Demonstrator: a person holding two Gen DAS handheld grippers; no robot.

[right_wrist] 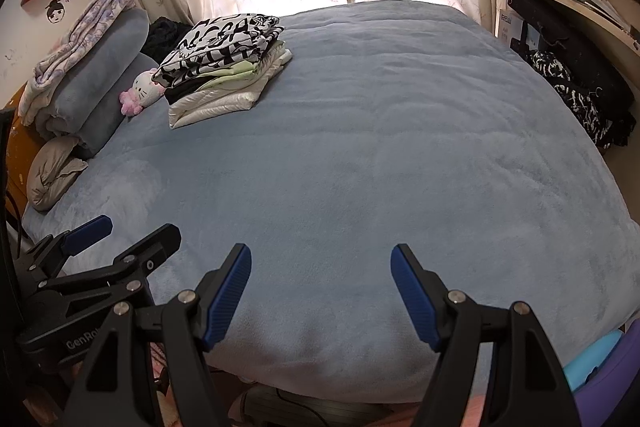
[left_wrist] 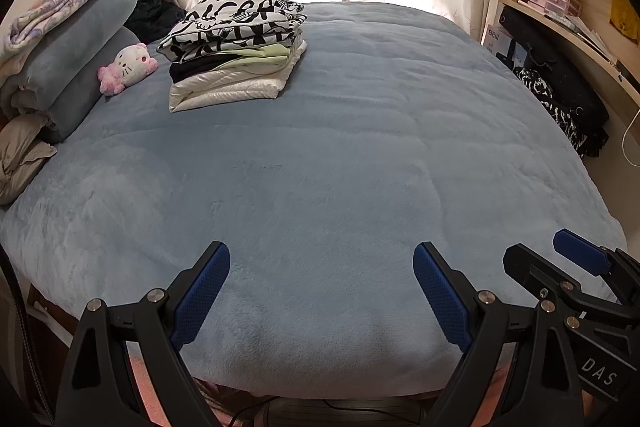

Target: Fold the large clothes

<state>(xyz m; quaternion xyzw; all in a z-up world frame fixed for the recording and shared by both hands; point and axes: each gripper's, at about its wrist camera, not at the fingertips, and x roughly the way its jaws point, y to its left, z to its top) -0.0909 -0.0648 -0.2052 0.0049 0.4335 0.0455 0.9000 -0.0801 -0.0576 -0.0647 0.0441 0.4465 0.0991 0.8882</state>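
Hovering at the bed's (left_wrist: 340, 147) near edge, both grippers (left_wrist: 322, 291) (right_wrist: 320, 293) gaped empty; the folded stack (left_wrist: 236, 47) lay far-left, nearer the left one

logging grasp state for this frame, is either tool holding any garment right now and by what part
Nothing is held. The left tool and right tool are both open above the blue fleece bedspread, nothing between their fingers. The folded clothes stack sits untouched.
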